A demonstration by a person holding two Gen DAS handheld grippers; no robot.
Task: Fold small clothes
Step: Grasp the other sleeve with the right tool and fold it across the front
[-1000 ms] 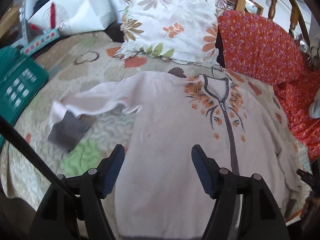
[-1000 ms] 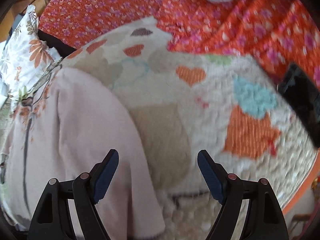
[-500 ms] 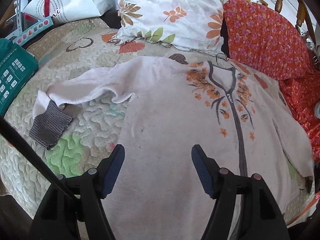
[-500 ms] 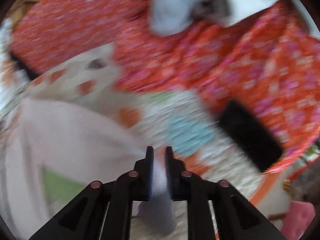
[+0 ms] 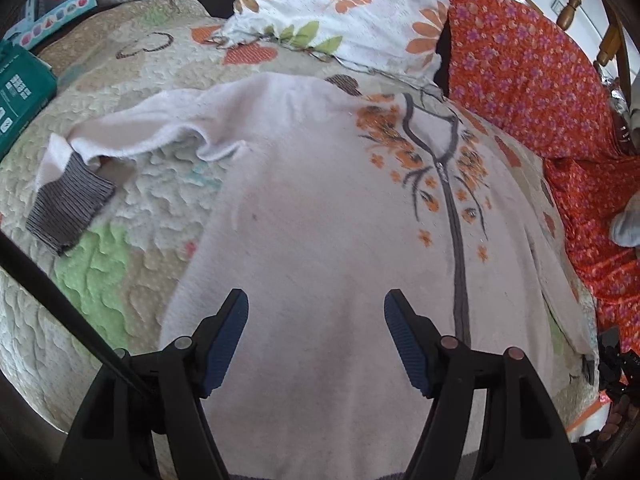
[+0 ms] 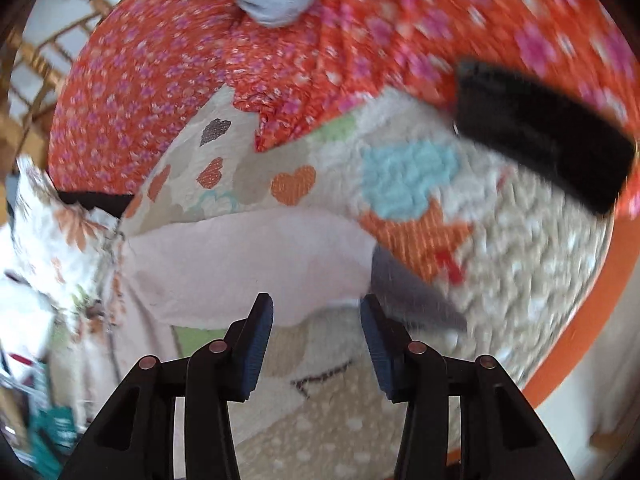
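Observation:
A pale pink child's sweater with an orange flower print and a grey zip lies flat, front up, on a quilted bedspread. Its left sleeve stretches out to the left and ends in a grey ribbed cuff. My left gripper is open and empty, low over the sweater's body near the hem. In the right wrist view the right sleeve lies spread sideways with its grey cuff at the right. My right gripper is open just in front of that sleeve, and this view is blurred.
A floral pillow and an orange-red flowered cloth lie behind and right of the sweater. A teal basket sits at the far left. A black flat object lies on the bed's right edge. Wooden chair posts stand behind.
My right gripper shut on the right sleeve, pulled it out sideways, and has now opened and let it go. My left gripper moved slightly forward over the sweater, staying open.

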